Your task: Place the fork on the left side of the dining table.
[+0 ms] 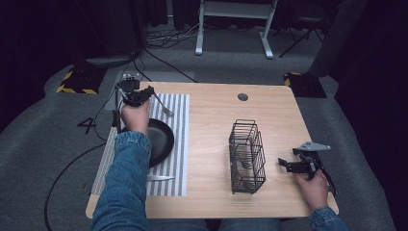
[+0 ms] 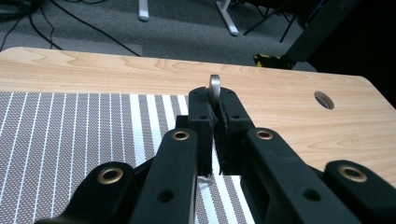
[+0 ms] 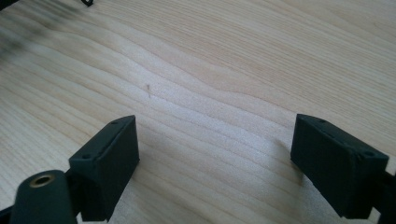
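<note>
In the high view, your left gripper (image 1: 144,92) is up at about eleven o'clock on the bench (image 1: 211,144), over the far end of the striped mat (image 1: 179,144). It pinches a metal utensil (image 1: 163,107), maybe a spoon or a ladle, though I cannot tell which. The long handle runs from the fingers toward four o'clock and slopes down to the mat. Just below your hand sits the black pan (image 1: 161,139), and a knife (image 1: 159,178) lies on the near edge of the mat. The wire rack (image 1: 247,156) stands in the middle right of the bench, at about three o'clock from the pan, well apart from the utensil. Something grey sits inside it, too small to name. Your right gripper (image 1: 288,165) waits just beside the rack at four o'clock, so that hand is nearer to the rack, but your left hand has the utensil. I think the utensil will go to the rack. The bench is pale wood with a round hole (image 1: 243,96) at one o'clock. Grey carpet and dark curtains are all around. In the left gripper view, the fingers are pressed tight on the utensil, and its ring end (image 2: 215,87) pokes up above them. In the right gripper view, the fingers (image 3: 105,163) are spread wide, with bare wood between them.
</note>
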